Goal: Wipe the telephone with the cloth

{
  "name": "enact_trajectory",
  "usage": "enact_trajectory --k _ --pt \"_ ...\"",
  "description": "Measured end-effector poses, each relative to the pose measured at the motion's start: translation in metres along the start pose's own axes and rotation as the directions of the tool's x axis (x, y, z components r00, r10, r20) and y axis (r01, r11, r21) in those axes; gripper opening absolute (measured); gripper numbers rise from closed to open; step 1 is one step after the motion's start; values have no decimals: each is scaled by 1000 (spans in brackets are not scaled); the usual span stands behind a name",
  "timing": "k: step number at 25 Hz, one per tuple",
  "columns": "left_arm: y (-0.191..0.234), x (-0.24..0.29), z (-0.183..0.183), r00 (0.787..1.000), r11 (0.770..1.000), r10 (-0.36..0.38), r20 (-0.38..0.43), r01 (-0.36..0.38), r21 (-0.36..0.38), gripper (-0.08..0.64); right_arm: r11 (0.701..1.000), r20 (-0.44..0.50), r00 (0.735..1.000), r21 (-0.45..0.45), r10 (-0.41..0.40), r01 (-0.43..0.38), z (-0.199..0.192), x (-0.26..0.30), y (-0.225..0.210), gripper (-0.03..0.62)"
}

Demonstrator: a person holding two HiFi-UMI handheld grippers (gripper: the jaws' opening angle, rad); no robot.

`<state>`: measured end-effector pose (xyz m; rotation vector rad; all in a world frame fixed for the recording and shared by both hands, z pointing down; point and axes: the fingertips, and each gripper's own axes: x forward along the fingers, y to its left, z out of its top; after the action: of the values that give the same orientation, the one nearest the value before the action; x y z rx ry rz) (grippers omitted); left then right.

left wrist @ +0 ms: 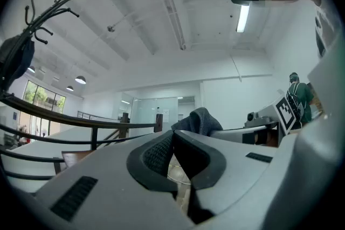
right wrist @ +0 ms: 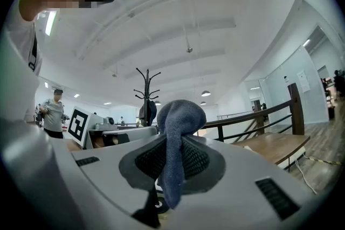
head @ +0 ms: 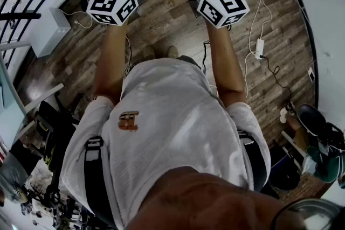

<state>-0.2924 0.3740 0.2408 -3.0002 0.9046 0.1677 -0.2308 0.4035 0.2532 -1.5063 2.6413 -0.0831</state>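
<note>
The head view's top edge cuts off the jaws of the left gripper [left wrist: 173, 136] and the right gripper [right wrist: 171, 140]. The cloth [right wrist: 180, 113] covers the line where the right gripper's jaws meet. A distant person [left wrist: 298, 95] is too small to make out; the wearer's torso [head: 172, 132] hides the floor [head: 167, 19] beneath.

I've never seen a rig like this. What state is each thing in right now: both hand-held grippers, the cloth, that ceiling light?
Blue-grey fabric cloth: pinched, bunched above the jaws, tail hanging below them.
Right hand-held gripper: shut on that cloth.
Left hand-held gripper: jaws shut, nothing between them.
Long ceiling strip light: lit.
</note>
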Motion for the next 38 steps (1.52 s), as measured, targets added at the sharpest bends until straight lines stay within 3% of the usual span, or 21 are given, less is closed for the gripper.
enact_trajectory --k 11,26,31,38 --pt "-15 22 -1 1000 1000 13 4 -13 -7 18 1000 10 1000 2 17 -17 6 -23 -24 72" --pt "-24 78 -18 997 997 75 -7 -75 19 18 1000 14 1000 -10 20 -20 6 -52 -104 72" --pt "7 122 -30 996 996 84 -11 -84 12 18 1000 -2 1000 -10 13 -13 2 -25 -152 72" --pt "88 235 -61 996 996 88 -19 -88 0 18 1000 -28 1000 -11 4 -4 -10 57 -264 72"
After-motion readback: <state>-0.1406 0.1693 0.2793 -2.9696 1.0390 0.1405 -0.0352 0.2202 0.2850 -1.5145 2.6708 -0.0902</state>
